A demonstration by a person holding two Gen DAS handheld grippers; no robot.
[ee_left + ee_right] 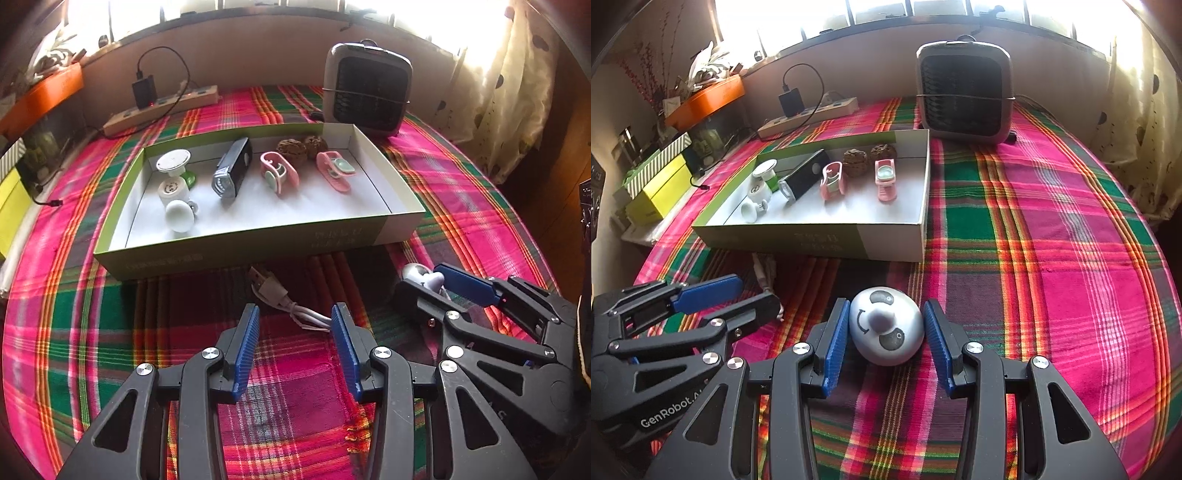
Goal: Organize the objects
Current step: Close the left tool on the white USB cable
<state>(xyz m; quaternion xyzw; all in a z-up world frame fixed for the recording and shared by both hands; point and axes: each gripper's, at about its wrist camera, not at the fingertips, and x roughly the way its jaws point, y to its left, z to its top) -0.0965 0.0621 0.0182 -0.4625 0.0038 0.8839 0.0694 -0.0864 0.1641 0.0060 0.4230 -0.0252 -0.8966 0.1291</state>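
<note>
A shallow green-and-white box [258, 240] [812, 240] holds white round gadgets [173, 184], a black bike light [232, 168], two pink clips [279, 171] and two brown walnuts [291, 147]. A white USB cable [280, 299] lies on the cloth just ahead of my left gripper [293, 325], which is open and empty. My right gripper [885, 325] is open, its fingers on either side of a white panda-faced ball [884, 326] on the cloth; neither pad clearly touches it. The panda ball also shows in the left wrist view [421, 275].
A grey fan heater [367, 90] [964, 92] stands behind the box. A power strip with a black charger [162, 103] lies at the back left. An orange tray [705, 98] and yellow boxes [661, 192] sit off the left edge. Plaid cloth [1052, 258] covers the table.
</note>
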